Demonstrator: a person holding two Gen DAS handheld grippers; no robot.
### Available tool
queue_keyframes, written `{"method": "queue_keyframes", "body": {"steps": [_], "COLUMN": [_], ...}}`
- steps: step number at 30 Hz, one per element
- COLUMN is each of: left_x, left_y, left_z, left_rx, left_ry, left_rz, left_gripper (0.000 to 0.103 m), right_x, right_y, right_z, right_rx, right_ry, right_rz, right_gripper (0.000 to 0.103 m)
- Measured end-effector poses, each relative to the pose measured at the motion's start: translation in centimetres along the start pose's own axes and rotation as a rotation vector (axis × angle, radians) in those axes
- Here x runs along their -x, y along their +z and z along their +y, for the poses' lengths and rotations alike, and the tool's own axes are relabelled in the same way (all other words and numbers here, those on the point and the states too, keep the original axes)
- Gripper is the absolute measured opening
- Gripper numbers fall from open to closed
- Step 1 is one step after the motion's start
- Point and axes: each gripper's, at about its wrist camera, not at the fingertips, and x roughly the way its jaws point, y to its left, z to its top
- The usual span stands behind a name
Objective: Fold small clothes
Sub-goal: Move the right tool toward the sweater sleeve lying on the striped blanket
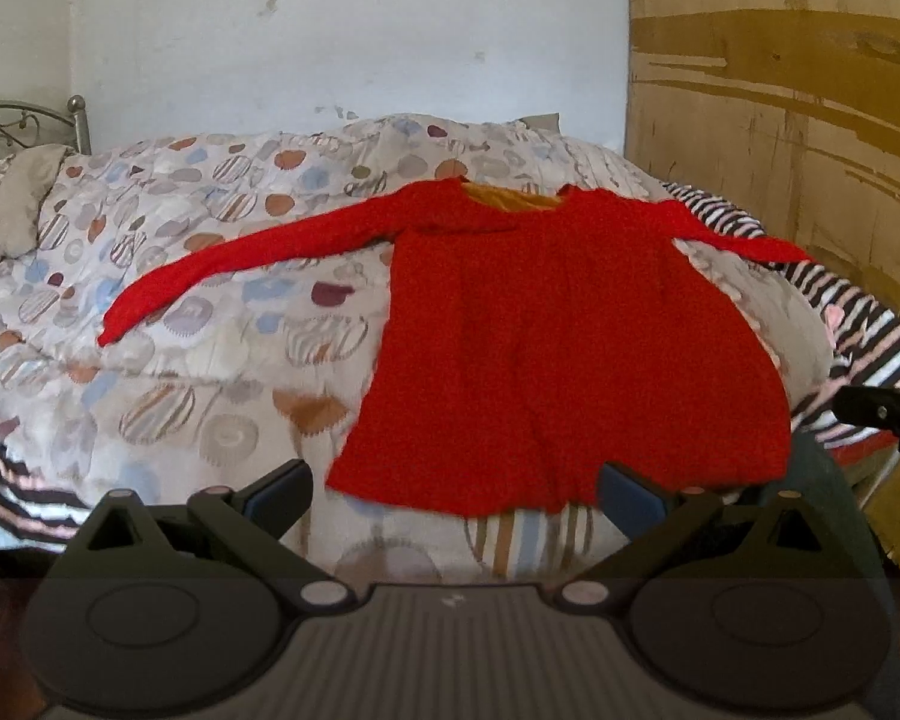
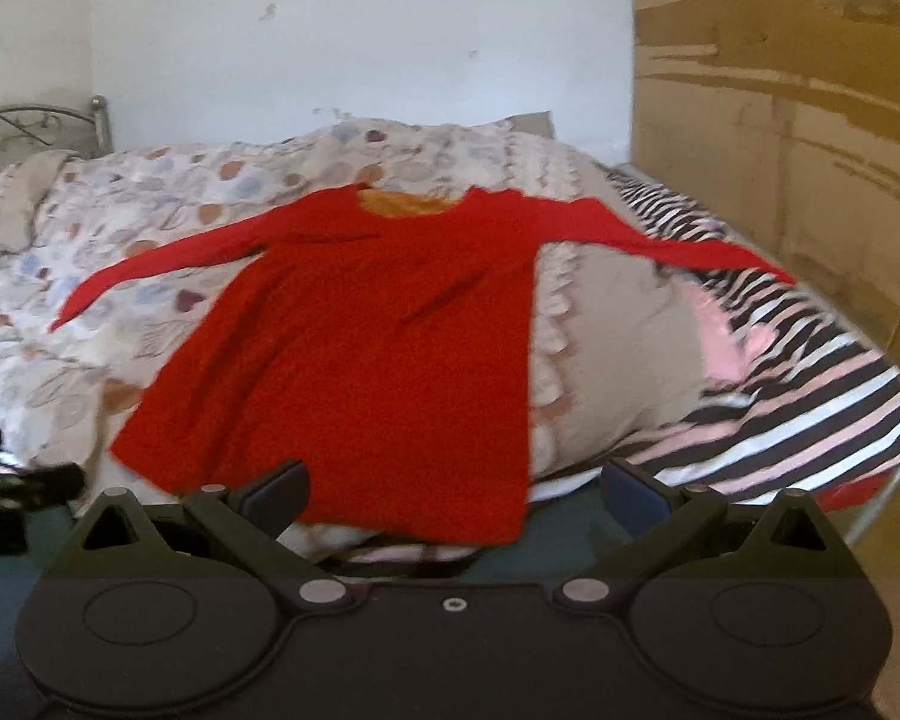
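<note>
A small red long-sleeved top (image 1: 546,348) lies flat on the bed, neck away from me, both sleeves spread out to the sides. It also shows in the right wrist view (image 2: 354,360). Its neck opening shows an orange lining (image 1: 513,198). My left gripper (image 1: 456,495) is open and empty, hovering just short of the top's hem. My right gripper (image 2: 456,495) is open and empty, near the hem's right corner. Part of the right gripper shows at the right edge of the left wrist view (image 1: 888,411), and part of the left gripper at the left edge of the right wrist view (image 2: 18,492).
The bed carries a patterned quilt (image 1: 168,312) and a black, white and pink striped blanket (image 2: 810,384) at the right. A beige pillow (image 1: 18,198) and metal headboard (image 1: 24,120) sit far left. A brown wooden wardrobe (image 1: 780,120) stands at the right, white wall behind.
</note>
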Motion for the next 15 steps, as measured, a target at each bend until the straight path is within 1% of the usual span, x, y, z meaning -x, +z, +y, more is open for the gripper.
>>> {"method": "queue_keyframes", "body": {"steps": [4,8,12,15], "left_x": [-1.2,-3.0,-4.7,-6.7], "left_y": [2.7,5.5,7.9,9.4], "left_z": [0.4,0.3,-0.4,-1.0], "left_rx": [0.013,0.009,-0.001,-0.006], "left_ry": [-0.006,0.004,0.013,0.022], "left_rz": [-0.011,-0.031,-0.048,-0.045], "left_gripper": [0.103,0.103,0.103,0.103], "right_x": [-0.6,-1.8,-3.6,-5.4], "right_y": [1.3,2.6,3.6,4.3], "right_z": [-0.8,-1.1,-1.7,-2.5], "right_rx": [0.002,0.015,0.03,0.023], "right_ry": [-0.005,-0.01,-0.013,-0.019], "right_rz": [-0.017,-0.028,-0.027,-0.023], "right_gripper": [0.103,0.103,0.103,0.103]}}
